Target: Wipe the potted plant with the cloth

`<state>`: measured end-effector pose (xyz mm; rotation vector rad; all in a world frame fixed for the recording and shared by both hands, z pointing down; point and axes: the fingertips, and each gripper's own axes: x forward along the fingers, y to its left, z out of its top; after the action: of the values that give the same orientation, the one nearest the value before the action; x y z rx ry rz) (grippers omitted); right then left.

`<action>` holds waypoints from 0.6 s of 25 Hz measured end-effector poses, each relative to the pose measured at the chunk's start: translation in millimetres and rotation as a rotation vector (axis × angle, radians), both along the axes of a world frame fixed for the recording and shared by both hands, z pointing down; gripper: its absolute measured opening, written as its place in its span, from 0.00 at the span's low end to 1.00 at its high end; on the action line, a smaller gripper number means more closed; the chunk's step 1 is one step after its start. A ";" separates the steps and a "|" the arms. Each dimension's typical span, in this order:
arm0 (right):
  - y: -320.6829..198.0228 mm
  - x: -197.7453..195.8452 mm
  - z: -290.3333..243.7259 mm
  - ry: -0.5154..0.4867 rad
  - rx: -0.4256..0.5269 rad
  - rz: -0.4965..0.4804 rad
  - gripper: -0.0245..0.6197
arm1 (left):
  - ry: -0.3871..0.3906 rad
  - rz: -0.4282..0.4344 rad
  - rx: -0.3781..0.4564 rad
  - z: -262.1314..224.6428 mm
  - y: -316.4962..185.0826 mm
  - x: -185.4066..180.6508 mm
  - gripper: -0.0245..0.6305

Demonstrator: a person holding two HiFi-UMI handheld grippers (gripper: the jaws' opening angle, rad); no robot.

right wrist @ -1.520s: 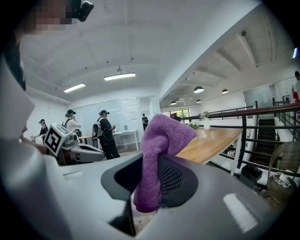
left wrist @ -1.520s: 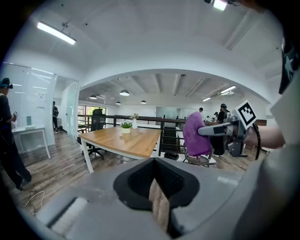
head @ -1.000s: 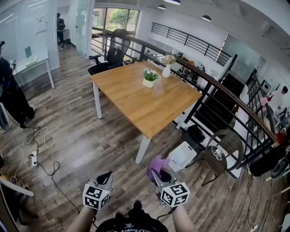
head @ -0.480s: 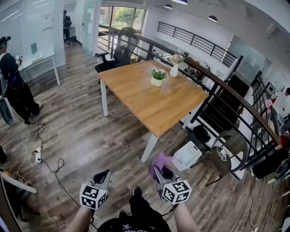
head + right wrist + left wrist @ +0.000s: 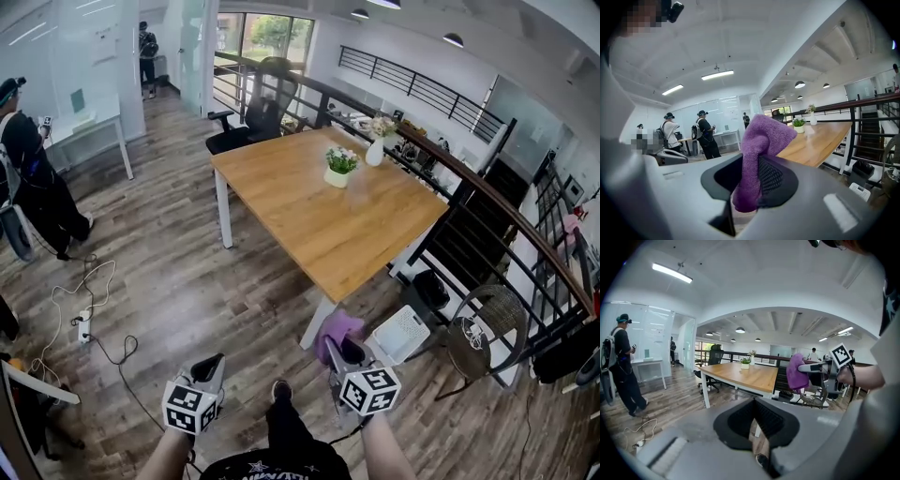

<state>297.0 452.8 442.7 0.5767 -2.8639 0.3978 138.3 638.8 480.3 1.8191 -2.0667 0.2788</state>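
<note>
Wood-plank flooring (image 5: pixel 187 281) is seen underfoot in an open office, with a cable and power strip (image 5: pixel 80 328) lying at the left. Nearest the camera, the left gripper (image 5: pixel 210 364) is held low over the floor. Its jaws are pressed together and nothing is caught between them, as is shown in the left gripper view. Beside it, the right gripper (image 5: pixel 751 185) is clamped on a purple cloth (image 5: pixel 761 136), which is pinched between the two ribbed pads and rises above them in a folded bunch. In the head view the cloth is seen draped over the jaw tips, just in front of the near corner of a wooden table (image 5: pixel 319 220). Neither gripper is touching the table. A white boxy unit (image 5: pixel 401 335) lies on the floor just right of the cloth, and a round wicker chair (image 5: pixel 486 328) stands further right by the black railing (image 5: pixel 469 197). The potted plant (image 5: pixel 340 167), green with small blooms in a pale pot, is set upright toward the far end of the tabletop, well apart from the cloth and both grippers. A white vase of flowers (image 5: pixel 376 150) is placed just behind it, near the far edge. A black office chair (image 5: pixel 267 108) is drawn up at the far side, and a person in dark clothes (image 5: pixel 33 187) is standing at the far left.
</note>
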 end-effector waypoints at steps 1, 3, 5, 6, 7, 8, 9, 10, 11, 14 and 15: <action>-12.2 -7.0 -1.6 -0.009 0.000 0.002 0.17 | -0.003 -0.002 0.004 -1.8 -10.7 -6.5 0.04; -37.2 -22.2 -4.7 -0.029 0.000 0.002 0.17 | -0.015 -0.004 0.005 -4.6 -34.0 -20.3 0.04; -61.8 -37.2 -5.1 -0.040 -0.004 0.002 0.17 | -0.021 -0.007 0.003 -6.2 -58.2 -34.2 0.04; -74.3 -43.1 -4.2 -0.043 -0.007 0.003 0.17 | -0.019 -0.007 0.004 -6.8 -70.4 -39.5 0.04; -87.1 -48.0 -3.0 -0.046 -0.011 0.006 0.17 | -0.019 -0.004 0.006 -7.4 -82.8 -43.4 0.04; -99.8 -52.1 -1.4 -0.049 -0.017 0.009 0.17 | -0.021 0.001 0.006 -7.9 -95.3 -46.6 0.04; -112.1 -56.1 0.5 -0.052 -0.022 0.011 0.17 | -0.025 0.006 0.003 -7.7 -107.4 -49.7 0.04; -123.7 -60.1 2.6 -0.052 -0.029 0.012 0.17 | -0.028 0.009 -0.003 -6.9 -119.0 -53.4 0.04; -134.7 -64.2 4.8 -0.051 -0.034 0.012 0.17 | -0.028 0.009 -0.011 -5.4 -129.9 -58.0 0.04; -168.5 -76.4 9.4 -0.037 -0.048 0.012 0.17 | -0.017 0.002 -0.030 -2.8 -162.3 -71.7 0.04; -180.6 -79.9 9.8 -0.034 -0.052 0.013 0.17 | -0.015 0.003 -0.032 -3.4 -173.4 -74.8 0.04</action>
<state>217.2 272.2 452.5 0.5852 -2.8742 0.4874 63.5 465.4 476.8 1.8065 -2.0576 0.3255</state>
